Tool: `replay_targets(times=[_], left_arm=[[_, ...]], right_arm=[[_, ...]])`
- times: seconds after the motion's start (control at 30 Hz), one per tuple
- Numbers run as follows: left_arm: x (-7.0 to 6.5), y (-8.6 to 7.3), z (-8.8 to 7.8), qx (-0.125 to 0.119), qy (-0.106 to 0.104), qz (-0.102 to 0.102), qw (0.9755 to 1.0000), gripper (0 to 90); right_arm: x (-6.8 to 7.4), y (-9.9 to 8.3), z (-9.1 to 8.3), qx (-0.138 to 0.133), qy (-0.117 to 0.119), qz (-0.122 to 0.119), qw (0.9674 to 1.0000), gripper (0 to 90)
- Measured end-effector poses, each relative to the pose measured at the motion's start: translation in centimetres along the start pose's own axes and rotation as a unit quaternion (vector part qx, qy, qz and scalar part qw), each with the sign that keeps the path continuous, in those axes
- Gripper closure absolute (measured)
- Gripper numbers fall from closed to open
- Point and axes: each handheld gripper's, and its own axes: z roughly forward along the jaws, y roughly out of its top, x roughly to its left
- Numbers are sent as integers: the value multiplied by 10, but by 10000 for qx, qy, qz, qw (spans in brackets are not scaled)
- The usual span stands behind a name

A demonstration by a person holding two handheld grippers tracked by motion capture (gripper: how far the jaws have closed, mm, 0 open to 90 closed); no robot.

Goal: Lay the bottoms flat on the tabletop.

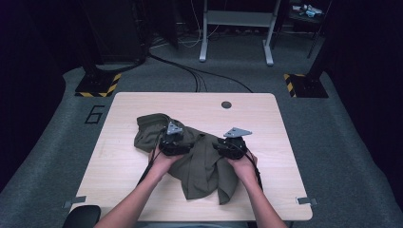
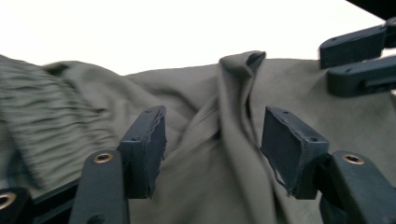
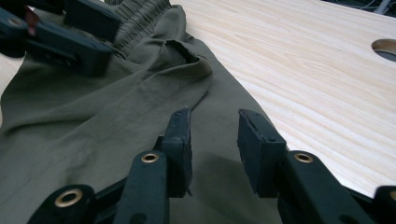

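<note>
An olive-green garment (image 1: 202,164) lies crumpled on the light wooden table (image 1: 266,128). Its elastic waistband (image 3: 140,18) is bunched at the far left of the heap. My left gripper (image 1: 174,138) rests over the garment's upper left part. In the left gripper view this gripper (image 2: 212,144) stands open, with a raised fold of cloth (image 2: 238,107) running between the jaws, untouched by the pads. My right gripper (image 1: 233,142) sits at the garment's right edge. In the right gripper view this gripper (image 3: 214,140) stands open just above flat cloth (image 3: 93,121), holding nothing.
A round cable hole (image 1: 226,104) sits near the table's far edge. Bare wood lies to the right of the garment (image 3: 317,84). Metal clips (image 1: 306,201) mark the front corners. A black object (image 1: 81,216) sits by the front left corner.
</note>
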Motion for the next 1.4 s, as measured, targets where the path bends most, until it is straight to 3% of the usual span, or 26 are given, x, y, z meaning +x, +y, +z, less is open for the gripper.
replay_targets(times=[0.2, 0.37, 0.5, 0.6, 0.7, 0.77, 0.83, 0.93, 1.1, 1.17, 1.27, 1.4], left_arm=[[-21, -3, 17, 60, 143, 64, 9999, 374], [-30, -10, 33, 205, 216, 133, 9995, 384], [-26, -16, 43, 392, 218, 119, 9989, 494], [-23, -19, 43, 380, 192, 124, 9990, 645], [-23, -19, 40, 310, 123, 143, 9993, 807], [-21, -19, 34, 255, 83, 126, 9996, 852], [-19, -19, 24, 205, 84, 150, 9996, 864], [-17, -23, 7, 1, 69, 23, 10000, 869], [-15, -41, -18, -139, 186, -131, 9996, 871], [-15, -52, -22, -80, 285, -107, 9995, 871], [-12, -69, -24, 0, 381, -300, 9988, 871], [-6, -78, -22, -1, 346, -424, 9985, 872]], right_arm=[[3, 0, 11, 115, -55, 61, 9999, 629], [5, -1, 19, 148, -108, -104, 9998, 624], [3, -2, 25, 225, -201, -25, 9995, 598], [0, -2, 27, 255, -344, -51, 9991, 570], [-4, 0, 27, 213, -435, -5, 9988, 507], [-9, 2, 28, 283, -402, -12, 9988, 468], [-13, 2, 29, 368, -390, -3, 9986, 445], [-21, 0, 32, 452, -373, 84, 9982, 415], [-29, -4, 37, 575, -207, 241, 9978, 399], [-29, -6, 39, 655, -187, 206, 9975, 398], [-25, -8, 42, 800, -208, 140, 9965, 403], [-24, -9, 45, 877, -307, -1, 9957, 421]])
